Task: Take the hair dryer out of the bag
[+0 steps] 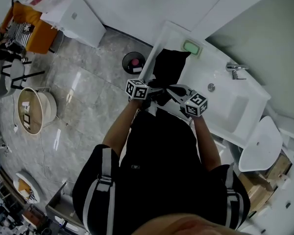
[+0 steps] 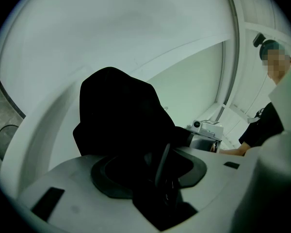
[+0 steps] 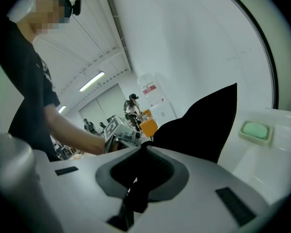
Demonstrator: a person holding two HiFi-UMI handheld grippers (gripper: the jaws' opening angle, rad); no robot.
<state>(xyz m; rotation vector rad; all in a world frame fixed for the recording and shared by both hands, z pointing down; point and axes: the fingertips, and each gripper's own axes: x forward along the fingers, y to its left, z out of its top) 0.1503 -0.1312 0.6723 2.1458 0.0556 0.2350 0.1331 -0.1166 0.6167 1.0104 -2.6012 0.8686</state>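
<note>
Presently, item one: black bag [image 1: 169,66], soft fabric, held in the air between both grippers over the near end of the white counter [image 1: 162,37], beside the sink basin [image 1: 230,109]. Its long axis runs away from the person, from the gripped edge toward the wall. A pointed corner leads, aimed near the green soap dish [image 1: 191,47].

Item two: left gripper [image 1: 155,90], jaws pinched together on a fold of the bag's fabric.

Item three: right gripper [image 1: 169,91], jaws nearly closed, clamping a narrow strip of the same fabric. The two grips sit close together at the bag's near edge.

Item four: hair dryer, not visible in any view; its direction cannot be told.

Faucet [image 1: 236,68] stands well apart, at the basin's far side.
</note>
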